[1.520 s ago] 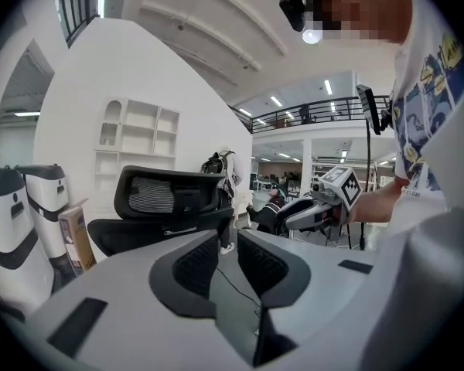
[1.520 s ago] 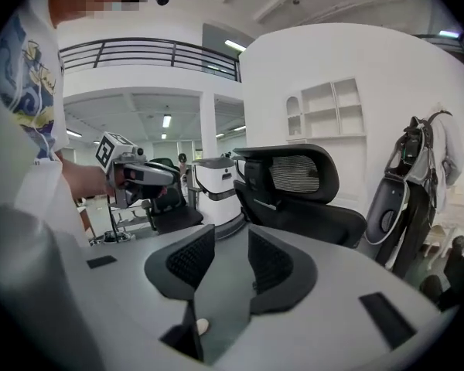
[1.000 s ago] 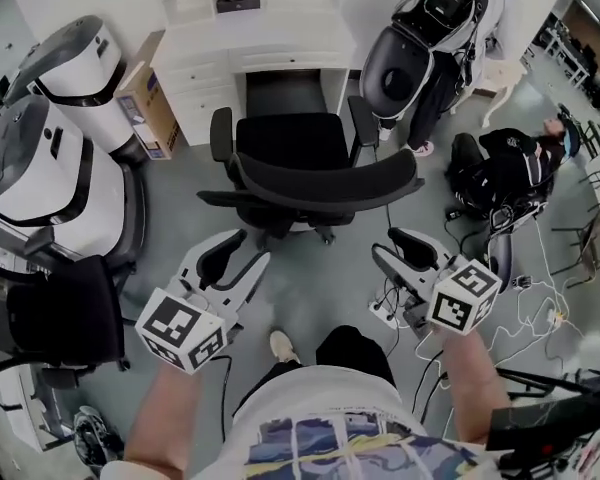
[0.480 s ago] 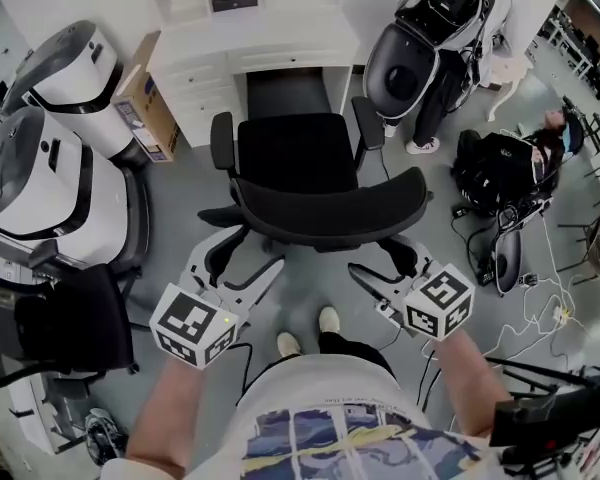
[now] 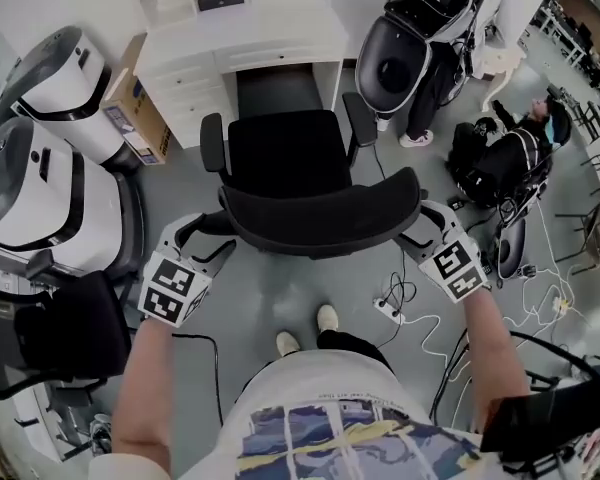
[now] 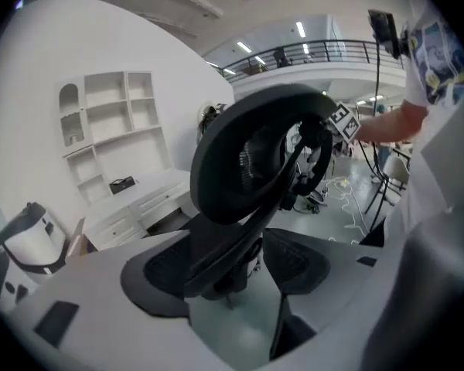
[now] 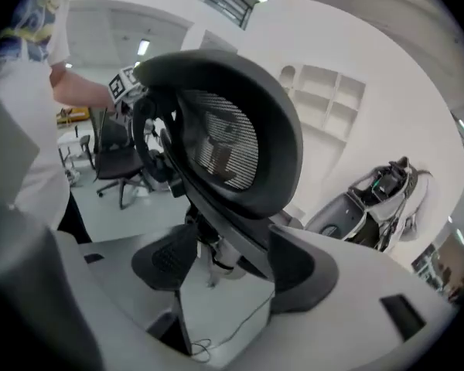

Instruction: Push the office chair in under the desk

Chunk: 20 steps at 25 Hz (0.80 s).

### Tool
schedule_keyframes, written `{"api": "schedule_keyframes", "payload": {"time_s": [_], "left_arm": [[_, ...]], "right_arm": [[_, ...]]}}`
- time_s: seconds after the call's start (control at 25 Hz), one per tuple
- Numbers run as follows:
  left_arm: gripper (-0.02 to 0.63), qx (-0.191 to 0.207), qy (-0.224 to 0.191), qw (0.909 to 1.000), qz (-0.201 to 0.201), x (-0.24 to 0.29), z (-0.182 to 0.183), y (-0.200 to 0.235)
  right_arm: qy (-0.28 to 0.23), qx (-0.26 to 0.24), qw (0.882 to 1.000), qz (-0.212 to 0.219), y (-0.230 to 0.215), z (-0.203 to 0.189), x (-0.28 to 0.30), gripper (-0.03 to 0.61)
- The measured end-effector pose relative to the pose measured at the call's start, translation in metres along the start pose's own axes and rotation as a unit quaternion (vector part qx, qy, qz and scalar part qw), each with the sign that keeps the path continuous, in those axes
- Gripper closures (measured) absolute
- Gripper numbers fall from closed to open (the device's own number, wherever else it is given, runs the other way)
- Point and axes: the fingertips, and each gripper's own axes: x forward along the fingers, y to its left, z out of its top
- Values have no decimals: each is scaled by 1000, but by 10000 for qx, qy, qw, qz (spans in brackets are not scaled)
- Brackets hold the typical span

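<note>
Located at 12 o'clock: office chair point(image 5: 290, 153), seat short of the white surface point(image 5: 280, 43) kneehole. Stationed at 9 o'clock of the backrest point(image 5: 320, 216): left hand-held gripper point(image 5: 208, 236); at 3 o'clock: right hand-held gripper point(image 5: 418, 226). Both sets of jaws just opened wide, backrest edge between them, unclamped.

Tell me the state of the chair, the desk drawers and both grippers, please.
office chair: out in front of the desk, not pushed in, backrest toward the person.
desk drawers: closed.
left gripper: open, jaws have just been opening, backrest's left end between them, not gripped.
right gripper: open, jaws have just been opening, backrest's right end between them, not gripped.
</note>
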Motion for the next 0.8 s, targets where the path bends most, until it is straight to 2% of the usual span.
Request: {"api": "schedule_keyframes", "payload": {"time_s": [0.16, 0.28, 0.48, 0.68, 0.8], "left_arm": [[328, 830, 570, 9948, -169, 23, -6, -3], [328, 1254, 963, 9866, -407, 34, -12, -6], [373, 1739, 1359, 9728, -701, 46, -17, -12], [402, 2112, 1536, 9621, -787, 47, -20, -13], [407, 2160, 1559, 9600, -859, 50, -21, -13]], "right_arm": [[446, -892, 9947, 232, -5, -6, 12, 282], [735, -1256, 9879, 532, -2, -7, 28, 284], [1030, -1596, 9788, 773, -3, -12, 41, 373], [1318, -2405, 9585, 778, -4, -18, 44, 401], [1296, -2553, 9548, 796, -5, -19, 46, 408]]}}
